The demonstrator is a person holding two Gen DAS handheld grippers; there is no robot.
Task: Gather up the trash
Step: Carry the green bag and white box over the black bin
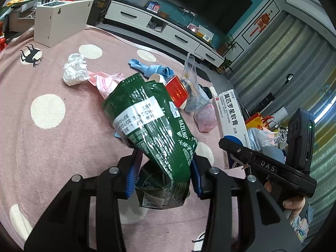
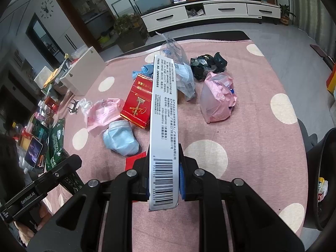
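My left gripper is shut on a crumpled green snack wrapper and holds it above the pink dotted cloth. My right gripper is shut on a long white ointment box with a barcode, held lengthwise above the cloth; the box also shows in the left wrist view. Trash lies on the cloth: a red cigarette box, a blue face mask, a pink wrapper, a white tissue wad, a pink plastic bag, a clear bag, a black wrapper.
A white box stands at the cloth's far left. A white TV cabinet runs along the back wall. A dark bin rim shows at the right edge. Cluttered items lie left of the cloth.
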